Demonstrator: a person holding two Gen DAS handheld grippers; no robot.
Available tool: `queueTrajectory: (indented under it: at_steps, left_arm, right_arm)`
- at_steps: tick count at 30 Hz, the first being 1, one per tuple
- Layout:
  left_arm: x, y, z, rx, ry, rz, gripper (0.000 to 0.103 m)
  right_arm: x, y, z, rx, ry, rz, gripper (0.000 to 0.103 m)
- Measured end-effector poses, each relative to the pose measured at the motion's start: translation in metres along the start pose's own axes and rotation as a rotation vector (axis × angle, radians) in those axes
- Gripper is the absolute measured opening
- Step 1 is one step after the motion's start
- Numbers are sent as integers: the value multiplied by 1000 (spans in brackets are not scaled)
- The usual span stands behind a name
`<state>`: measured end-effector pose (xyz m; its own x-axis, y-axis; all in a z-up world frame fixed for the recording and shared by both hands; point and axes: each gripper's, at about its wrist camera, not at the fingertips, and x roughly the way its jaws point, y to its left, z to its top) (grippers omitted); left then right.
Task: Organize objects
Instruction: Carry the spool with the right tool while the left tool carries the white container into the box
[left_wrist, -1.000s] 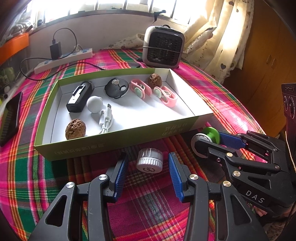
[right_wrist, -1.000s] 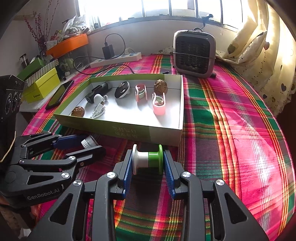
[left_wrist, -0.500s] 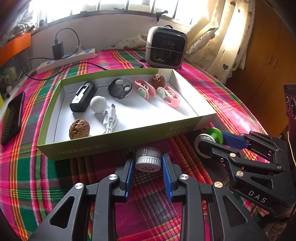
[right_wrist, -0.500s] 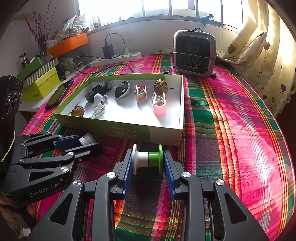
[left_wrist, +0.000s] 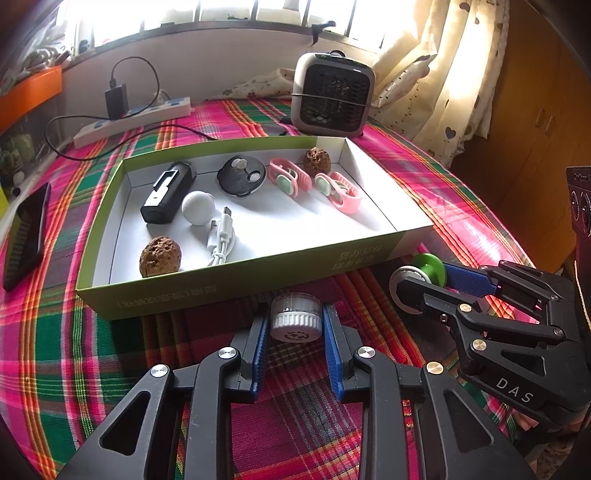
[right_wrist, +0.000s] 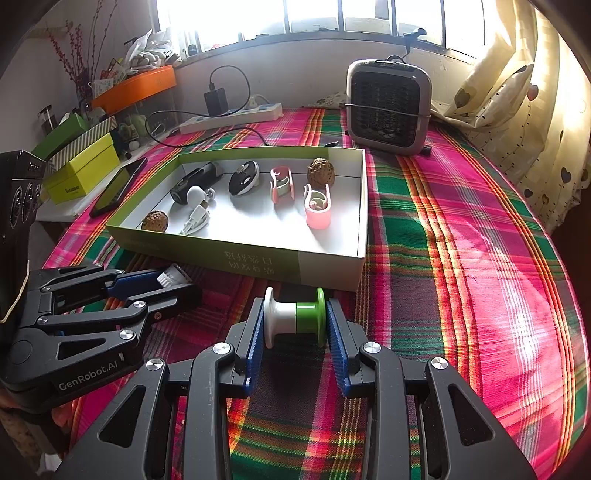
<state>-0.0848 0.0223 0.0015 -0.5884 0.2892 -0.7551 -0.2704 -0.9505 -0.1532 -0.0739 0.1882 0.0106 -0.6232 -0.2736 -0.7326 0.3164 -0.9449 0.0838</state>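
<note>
**Both grippers loaded, tray waiting**

Since the earlier frame we have closed our left gripper (left_wrist: 295, 325) on the small white jar (left_wrist: 295, 319), which sat loose between wide jaws then; now both blue pads press its sides at lower centre of the left view. Our right gripper (right_wrist: 295, 321) clamps the white-and-green spool (right_wrist: 294, 317) end to end, just in front of the green tray (right_wrist: 332, 269). Several small items already lie inside, among them two walnuts and two pink clips. We judge jar and spool are what remains: both still sit on the plaid cloth (right_wrist: 461, 258), outside the tray.
</note>
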Motion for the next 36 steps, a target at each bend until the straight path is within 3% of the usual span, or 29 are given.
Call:
queueTrajectory:
  at_steps: [16, 36]
  left_arm:
    - [-10, 1, 1, 11, -20, 6, 25]
    - [-31, 6, 21, 6, -85, -1, 25]
  right_arm:
    - [-3, 0, 1, -9, -10, -4, 33]
    - [-14, 4, 26, -30, -58, 14, 33]
